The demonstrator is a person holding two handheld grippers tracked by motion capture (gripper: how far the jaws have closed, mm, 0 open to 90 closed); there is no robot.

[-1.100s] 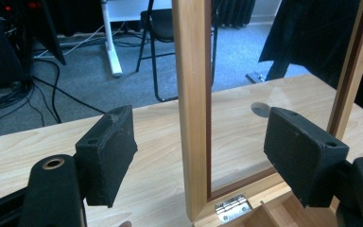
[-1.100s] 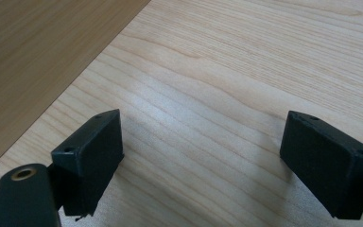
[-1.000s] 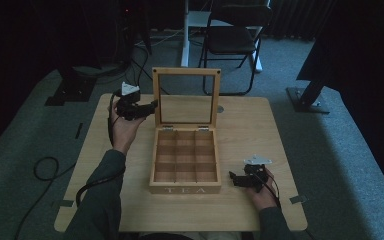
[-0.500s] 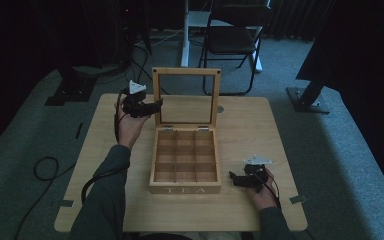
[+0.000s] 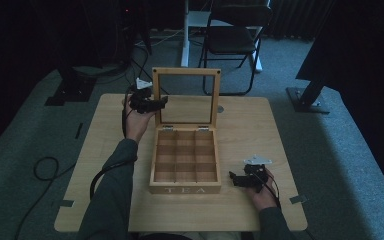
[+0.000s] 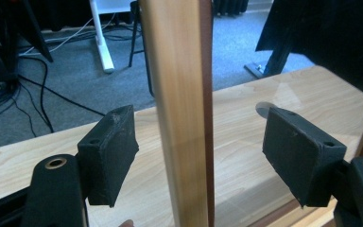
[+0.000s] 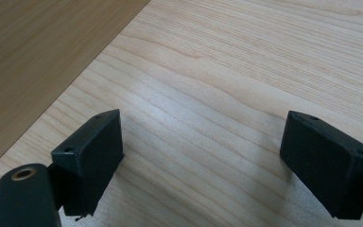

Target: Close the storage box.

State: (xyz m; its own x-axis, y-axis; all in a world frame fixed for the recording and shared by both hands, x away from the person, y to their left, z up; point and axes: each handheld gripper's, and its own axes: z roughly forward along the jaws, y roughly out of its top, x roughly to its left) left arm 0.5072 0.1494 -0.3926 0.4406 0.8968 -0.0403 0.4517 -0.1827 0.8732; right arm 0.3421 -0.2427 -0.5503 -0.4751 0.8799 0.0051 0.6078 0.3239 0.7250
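Two black jaws of the left gripper [image 6: 196, 156] stood spread wide, one on each side of the left post of the lid frame [image 6: 182, 113], and neither pad touched the wood. That post ran upright between them, so its long axis crossed the line from pad to pad at about a right angle; I judged that closing the jaws would pinch it across its thin side. In the high view the left gripper [image 5: 152, 104] was at the left edge of the raised lid [image 5: 186, 97], which stood almost vertical on its hinges at the far side of the tea box [image 5: 185, 161]. The box, with its nine empty compartments and the word TEA on its front wall, lay in the middle of the wooden table [image 5: 280, 140].

The right gripper [image 5: 240, 179] rested low on the table, just beside the front right corner of the box. Its jaws were also spread and held nothing, with bare table top [image 7: 227, 71] between them. The left hand was clearly nearer to the lid, so I judged that the coming move with the lid belonged to it.
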